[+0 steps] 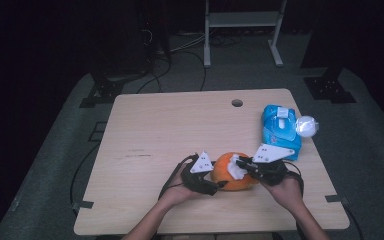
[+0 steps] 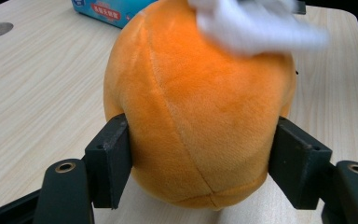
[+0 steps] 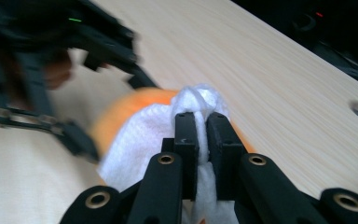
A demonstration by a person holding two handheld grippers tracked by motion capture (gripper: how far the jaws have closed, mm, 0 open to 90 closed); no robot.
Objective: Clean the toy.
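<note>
Right gripper view | right claw (image 3: 201, 128) pinches tissue (image 3: 140, 140) (high view: blurred)

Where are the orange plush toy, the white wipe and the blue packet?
orange plush toy (image 2: 200, 116): left gripper view, middle of its fuzzy side.
white wipe (image 3: 140, 140): right gripper view, on its flat fold.
blue packet (image 1: 276, 131): high view, on its top face.

blurred: white tissue (image 2: 256, 28), left gripper (image 3: 51, 60) | cut off: blue packet (image 2: 112, 9) by top edge
</note>
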